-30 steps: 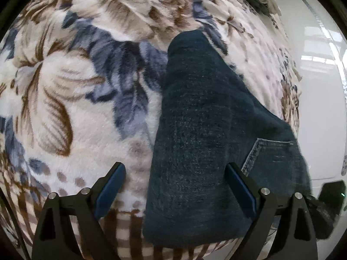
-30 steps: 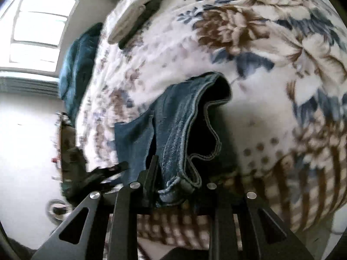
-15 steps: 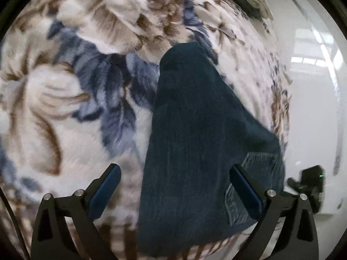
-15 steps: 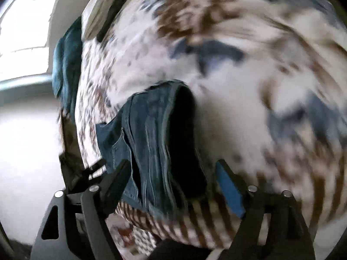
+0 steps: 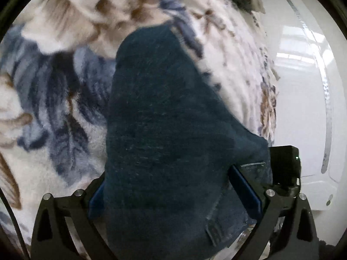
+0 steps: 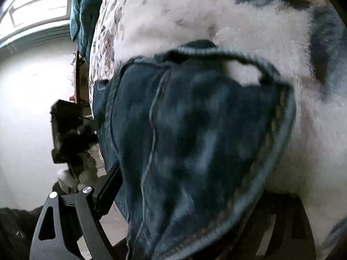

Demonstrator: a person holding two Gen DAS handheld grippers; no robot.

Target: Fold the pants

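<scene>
The dark jeans (image 5: 169, 130) lie on the flowered blanket (image 5: 54, 99) near its right edge. Left gripper (image 5: 171, 195) fingers are spread around the denim; right gripper (image 6: 184, 195) fingers are also apart, the waistband between them.

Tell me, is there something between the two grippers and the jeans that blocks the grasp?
Nothing visible does. In the left wrist view the jeans lie between the open fingers of the left gripper on the floral blanket. In the right wrist view the denim covers the right gripper, hiding one finger.
</scene>
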